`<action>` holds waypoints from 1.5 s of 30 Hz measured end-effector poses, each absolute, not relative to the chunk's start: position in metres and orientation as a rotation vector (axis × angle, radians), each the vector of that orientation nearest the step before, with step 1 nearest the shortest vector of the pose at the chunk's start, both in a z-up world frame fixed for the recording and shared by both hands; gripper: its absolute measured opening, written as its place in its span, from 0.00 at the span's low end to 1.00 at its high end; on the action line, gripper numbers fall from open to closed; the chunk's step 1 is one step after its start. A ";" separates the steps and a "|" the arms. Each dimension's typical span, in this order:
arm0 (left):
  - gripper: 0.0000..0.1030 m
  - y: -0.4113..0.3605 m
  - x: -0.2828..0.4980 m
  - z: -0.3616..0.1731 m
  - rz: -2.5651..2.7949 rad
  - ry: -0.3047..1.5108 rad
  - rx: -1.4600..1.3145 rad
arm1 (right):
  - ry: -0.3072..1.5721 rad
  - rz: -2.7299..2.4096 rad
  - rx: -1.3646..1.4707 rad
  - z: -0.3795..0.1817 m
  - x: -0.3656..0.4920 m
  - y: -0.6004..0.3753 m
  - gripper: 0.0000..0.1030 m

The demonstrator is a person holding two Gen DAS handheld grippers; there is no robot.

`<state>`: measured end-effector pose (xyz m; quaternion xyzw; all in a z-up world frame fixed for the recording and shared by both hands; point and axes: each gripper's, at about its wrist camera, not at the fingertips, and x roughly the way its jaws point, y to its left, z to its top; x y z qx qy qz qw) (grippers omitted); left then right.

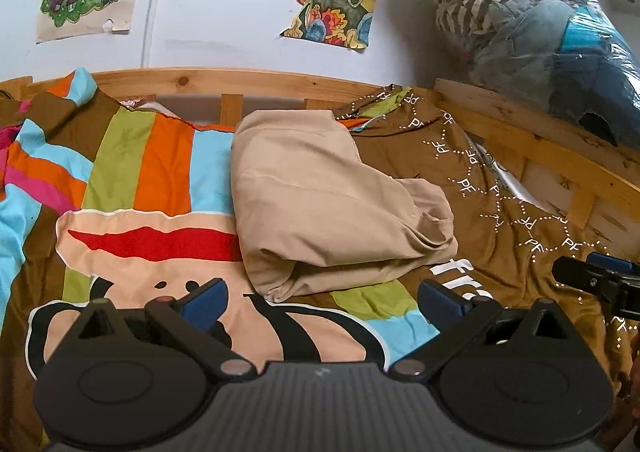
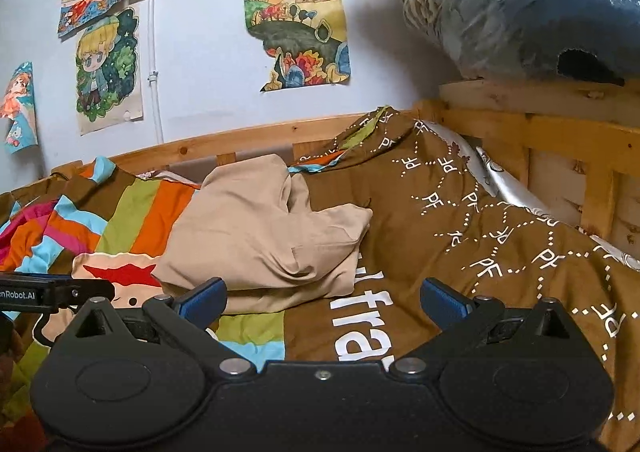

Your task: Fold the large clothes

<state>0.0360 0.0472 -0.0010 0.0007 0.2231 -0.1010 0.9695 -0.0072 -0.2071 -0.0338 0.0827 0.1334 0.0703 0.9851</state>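
A beige garment [image 1: 320,207] lies folded into a loose bundle on the bed, also seen as the beige garment [image 2: 264,240] in the right wrist view. My left gripper [image 1: 324,302] is open just in front of its near edge, with nothing between its blue-padded fingers [image 1: 204,302]. My right gripper [image 2: 322,298] is open too, a little short of the bundle's near right corner, and holds nothing. In the left wrist view the right gripper's tip [image 1: 596,282] shows at the right edge. At the left edge of the right wrist view the left gripper's side [image 2: 56,294] pokes in.
A colourful striped quilt with a cartoon face [image 1: 160,244] and a brown patterned part [image 2: 480,252] covers the bed. A wooden bed rail [image 1: 224,81] runs along the wall and right side. A plastic-wrapped bundle of clothes [image 1: 552,35] sits on the right ledge. Drawings [image 2: 298,27] hang on the wall.
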 end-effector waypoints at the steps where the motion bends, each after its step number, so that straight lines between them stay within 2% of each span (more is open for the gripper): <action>1: 0.99 0.047 0.036 -0.001 -0.204 0.449 0.002 | 0.265 0.141 0.166 -0.033 -0.008 -0.207 0.99; 45: 0.99 0.043 0.034 -0.001 -0.205 0.454 0.002 | 0.263 0.145 0.166 -0.032 -0.008 -0.208 0.99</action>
